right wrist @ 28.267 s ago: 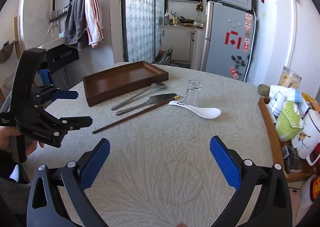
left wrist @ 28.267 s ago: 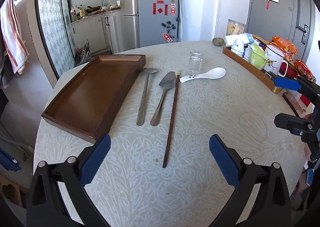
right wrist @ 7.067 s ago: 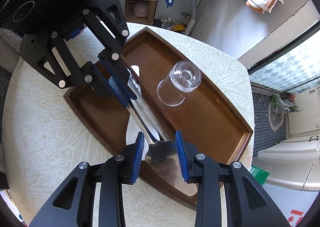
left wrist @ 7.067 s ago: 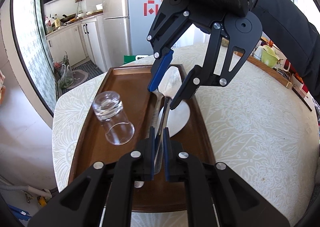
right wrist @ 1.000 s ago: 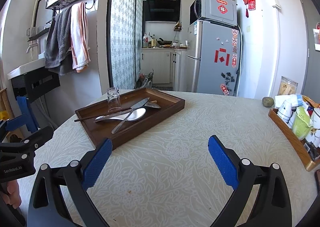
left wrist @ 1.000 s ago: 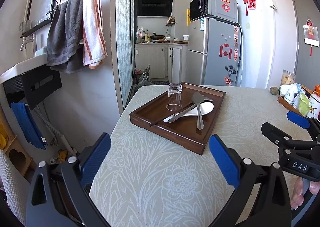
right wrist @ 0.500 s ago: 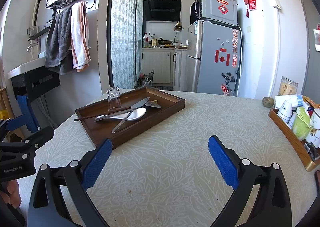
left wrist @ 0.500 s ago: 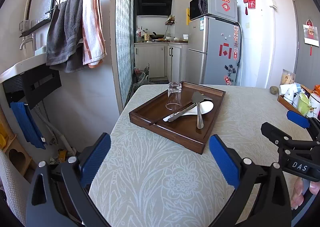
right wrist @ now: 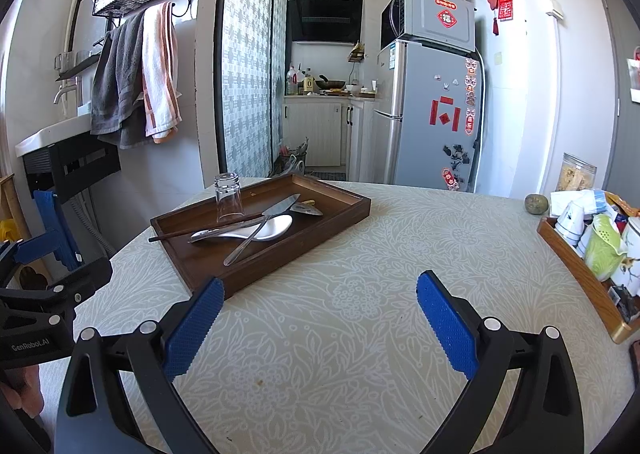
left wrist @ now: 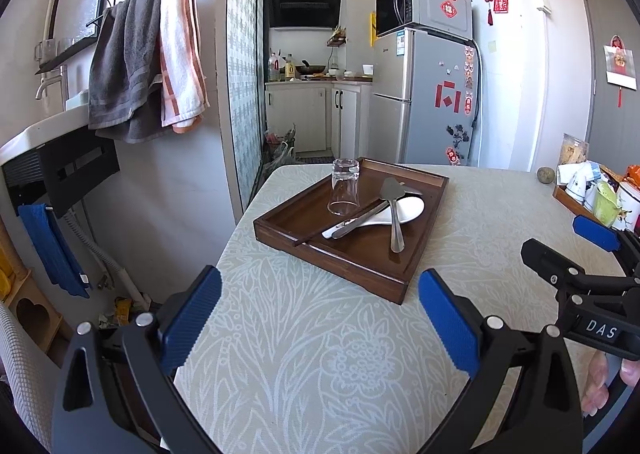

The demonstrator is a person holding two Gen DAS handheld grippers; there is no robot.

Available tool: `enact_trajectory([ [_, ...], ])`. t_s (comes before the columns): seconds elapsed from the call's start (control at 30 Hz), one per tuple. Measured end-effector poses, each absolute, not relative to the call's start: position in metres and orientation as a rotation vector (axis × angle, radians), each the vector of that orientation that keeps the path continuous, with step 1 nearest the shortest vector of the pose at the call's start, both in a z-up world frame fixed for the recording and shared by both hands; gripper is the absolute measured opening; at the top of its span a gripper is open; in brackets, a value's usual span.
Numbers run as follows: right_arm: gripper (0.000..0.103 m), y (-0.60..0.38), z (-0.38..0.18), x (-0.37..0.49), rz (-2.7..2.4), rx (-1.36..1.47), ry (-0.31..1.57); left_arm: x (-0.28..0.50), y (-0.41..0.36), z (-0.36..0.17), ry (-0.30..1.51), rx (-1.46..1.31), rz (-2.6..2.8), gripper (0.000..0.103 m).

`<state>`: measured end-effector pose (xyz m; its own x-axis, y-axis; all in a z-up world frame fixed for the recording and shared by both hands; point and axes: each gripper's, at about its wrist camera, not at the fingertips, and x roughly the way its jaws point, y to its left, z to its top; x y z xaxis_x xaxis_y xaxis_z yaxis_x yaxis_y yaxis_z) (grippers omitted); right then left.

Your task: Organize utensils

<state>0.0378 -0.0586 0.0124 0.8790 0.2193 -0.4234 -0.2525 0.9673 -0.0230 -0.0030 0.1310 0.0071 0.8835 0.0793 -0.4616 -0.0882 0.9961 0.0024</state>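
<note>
A dark wooden tray (left wrist: 424, 238) (right wrist: 352, 210) sits on the round patterned table. In it stands an upturned clear glass (left wrist: 344, 192) (right wrist: 229, 197). Beside the glass lie a white spoon (left wrist: 408, 210) (right wrist: 276, 225), a metal server (left wrist: 394, 214) (right wrist: 262, 228), another metal utensil (left wrist: 352, 223) (right wrist: 208, 234) and dark chopsticks (left wrist: 308, 240) (right wrist: 176, 233), all crossed in a loose pile. My left gripper (left wrist: 320, 318) hovers open over the near table, well short of the tray. My right gripper (right wrist: 318, 314) is open too, empty, just right of the tray's near corner.
A second wooden tray (right wrist: 580, 274) with cups and packets lines the table's right edge, with a small round fruit (right wrist: 535, 204) near it. The table edge drops off at the left toward a sink and hanging towels (left wrist: 144, 70). A fridge (right wrist: 432, 118) stands behind.
Over the last second nothing has visibly moved. Earlier the utensils and glass lay on the bare table and both grippers carried the metal server into the tray; both now stand open and drawn back.
</note>
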Motion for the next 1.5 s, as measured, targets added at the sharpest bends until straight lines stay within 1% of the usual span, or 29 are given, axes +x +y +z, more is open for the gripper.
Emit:
enact_trajectory([
  [1.5,0.098,-0.0588,0.0129,0.0382,0.247,-0.080,0.432,-0.0037,0.1315,0.0079,0.482,-0.025,0.089,0.100],
])
